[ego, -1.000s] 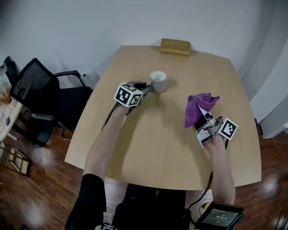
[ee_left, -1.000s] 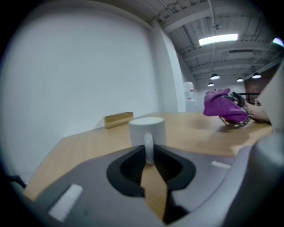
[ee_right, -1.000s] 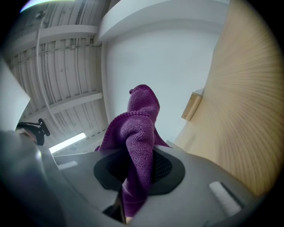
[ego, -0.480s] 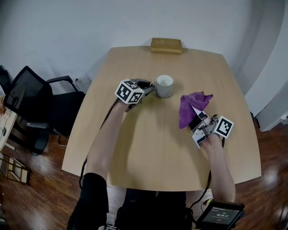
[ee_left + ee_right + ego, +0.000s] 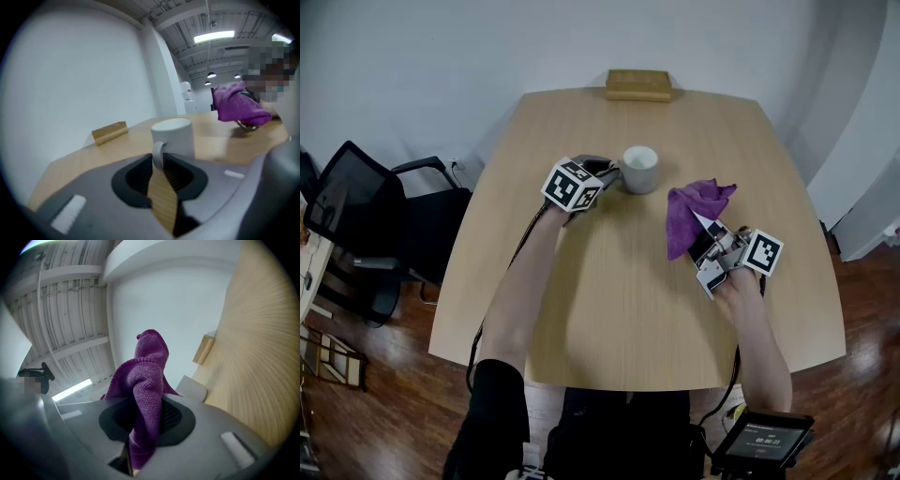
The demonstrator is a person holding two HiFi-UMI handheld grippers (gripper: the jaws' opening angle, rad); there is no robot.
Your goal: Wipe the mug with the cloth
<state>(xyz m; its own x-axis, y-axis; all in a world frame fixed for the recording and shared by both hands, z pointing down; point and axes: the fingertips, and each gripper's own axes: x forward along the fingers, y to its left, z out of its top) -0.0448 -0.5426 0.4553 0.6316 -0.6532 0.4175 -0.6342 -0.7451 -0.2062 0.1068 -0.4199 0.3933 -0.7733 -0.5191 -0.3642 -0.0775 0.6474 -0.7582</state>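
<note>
**Mug and cloth on the tabletop, one pair of tongs at each**

The white mug [image 5: 640, 169] was seen standing upright on the far half of the pale wooden tabletop [image 5: 619, 309], its mouth open to the ceiling and its handle turned toward the left tongs [image 5: 609, 174]. In the left gripper view the handle was found between the two jaws, at their tips. The jaws had just been opening and stood apart, a strip of tabletop being visible through the gap below the handle. The marker cube [image 5: 573, 185] of the left tongs was carried just nearer the person than the mug.

The purple cloth [image 5: 688, 216] was clamped in the right tongs [image 5: 699, 238], whose jaws were closed on its lower folds. The rest of it was bunched up beyond the jaw tips. In the head view it was placed to the right of the mug, near it but parted from it by a narrow band of tabletop. In the left gripper view it appeared lifted clear of the surface.

A small wooden block [image 5: 638, 84] was set at the far edge of the tabletop, well apart from mug and cloth. A black office chair [image 5: 356, 202] was stood on the wooden floor to the left. A dark device with a lit screen [image 5: 764, 441] was seen at the lower right, below the near edge of the tabletop.
</note>
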